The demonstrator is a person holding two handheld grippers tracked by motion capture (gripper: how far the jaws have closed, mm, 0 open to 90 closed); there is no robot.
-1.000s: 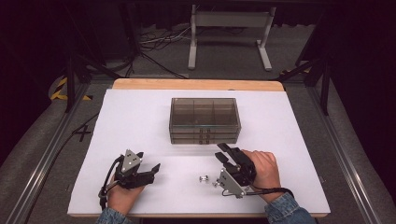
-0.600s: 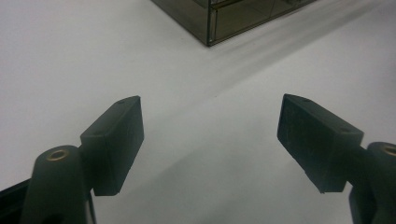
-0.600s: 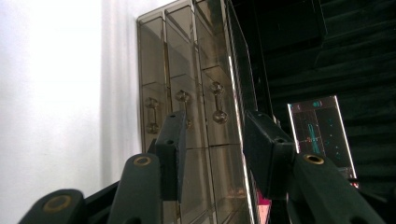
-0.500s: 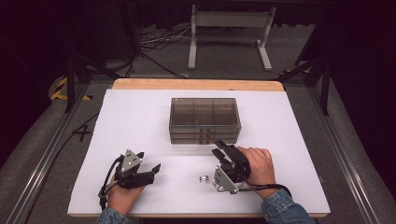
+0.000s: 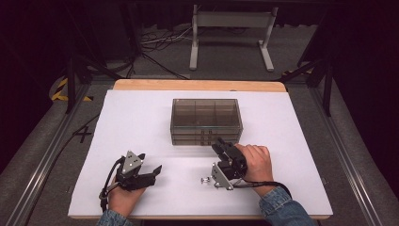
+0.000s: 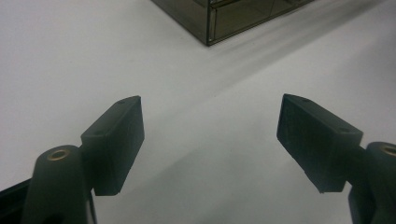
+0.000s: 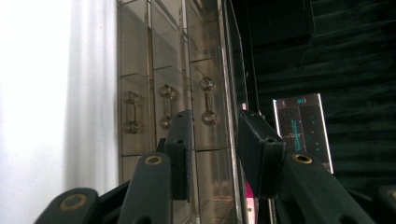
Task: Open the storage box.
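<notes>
A smoky clear drawer box [image 5: 207,120] stands at the middle of the white table [image 5: 141,117]. My right gripper [image 5: 220,143] lies rolled on its side just in front of the box, pointing at its drawer fronts. In the right gripper view its jaws [image 7: 215,116] stand a narrow gap apart and have just been closing, with nothing between the pads. Three clear bar handles [image 7: 208,100] sit just beyond the tips. My left gripper [image 5: 151,165] rests at the front left, wide open [image 6: 210,107] and holding nothing. The box's corner [image 6: 233,18] lies ahead of it.
A small shiny metal piece [image 5: 205,180] lies on the table just left of my right gripper's body. A wooden strip [image 5: 197,84] edges the table's far side. Beyond it are a metal stand [image 5: 230,37] and cables on the floor.
My right gripper has crept a little forward and left toward the box front. The left gripper and the small metal piece have stayed put.
</notes>
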